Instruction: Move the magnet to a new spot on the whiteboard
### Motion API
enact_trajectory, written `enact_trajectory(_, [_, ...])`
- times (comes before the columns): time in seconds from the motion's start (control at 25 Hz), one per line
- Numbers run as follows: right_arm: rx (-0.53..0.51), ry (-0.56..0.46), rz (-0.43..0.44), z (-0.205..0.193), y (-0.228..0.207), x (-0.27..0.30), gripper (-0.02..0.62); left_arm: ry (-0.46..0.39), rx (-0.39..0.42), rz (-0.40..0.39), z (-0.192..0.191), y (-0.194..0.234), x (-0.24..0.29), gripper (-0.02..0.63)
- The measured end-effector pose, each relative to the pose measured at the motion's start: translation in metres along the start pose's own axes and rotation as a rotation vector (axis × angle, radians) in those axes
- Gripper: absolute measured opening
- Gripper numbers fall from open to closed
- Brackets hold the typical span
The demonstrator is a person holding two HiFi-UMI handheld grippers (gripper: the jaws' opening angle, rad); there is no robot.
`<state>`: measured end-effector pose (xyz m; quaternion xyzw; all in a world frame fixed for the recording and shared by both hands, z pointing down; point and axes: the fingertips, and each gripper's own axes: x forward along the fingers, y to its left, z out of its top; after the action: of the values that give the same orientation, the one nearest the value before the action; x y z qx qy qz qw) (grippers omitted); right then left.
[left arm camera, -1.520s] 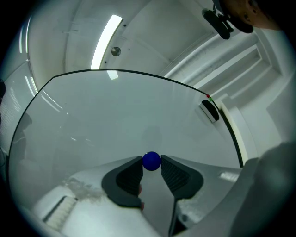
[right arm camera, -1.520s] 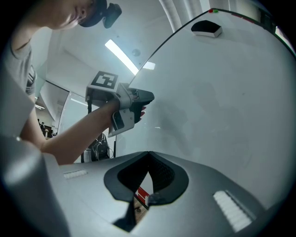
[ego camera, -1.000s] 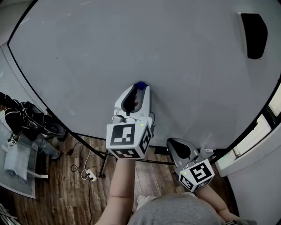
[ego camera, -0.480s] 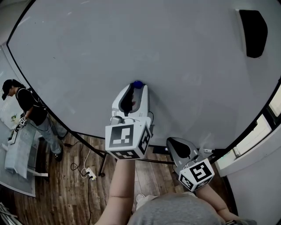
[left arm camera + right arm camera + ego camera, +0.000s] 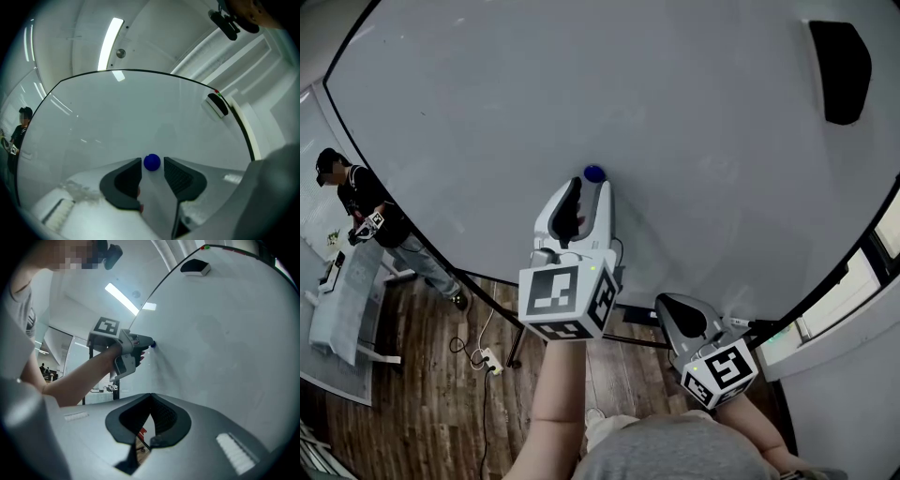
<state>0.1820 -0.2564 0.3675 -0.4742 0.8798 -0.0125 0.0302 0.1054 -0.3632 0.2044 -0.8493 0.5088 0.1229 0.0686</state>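
**Blue magnet sits free between my opening left fingers**

My left gripper (image 5: 589, 190) points at the whiteboard (image 5: 694, 112), a little left of the middle of the head view. Its fingers (image 5: 127, 177) are opening. In the left gripper view the small round blue magnet (image 5: 152, 162) sits on the board just between the two tips, in the lower middle of the frame. I see a thin gap on each side of it, so the pads do not press on it and I hold nothing there.

My right gripper (image 5: 151, 399) hangs lower, at the lower right of the head view, near the bottom edge of the board. Its fingers are closed together and nothing is between them.

A black eraser (image 5: 841, 70) sticks on the board in the upper right of the head view, well apart from the magnet. A person (image 5: 358, 202) stands at the left edge, on the wooden floor (image 5: 441, 384).
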Motion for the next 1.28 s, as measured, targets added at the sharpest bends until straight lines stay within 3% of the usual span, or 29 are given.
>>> enact_trajectory(0.36, [0.018,0.018,0.050,-0.012,0.009,-0.013,0.002,0.052,-0.051,0.029,-0.029,-0.004,-0.053,0.140])
enact_trajectory(0.92, [0.017,0.018,0.108,-0.014,0.057,-0.030,0.002,0.101,-0.093,0.114,-0.062,-0.002,-0.171,0.005])
enact_trajectory(1.28, [0.020,0.028,0.101,-0.013,0.091,-0.048,0.002,0.180,-0.118,0.126,-0.090,-0.004,-0.239,0.005])
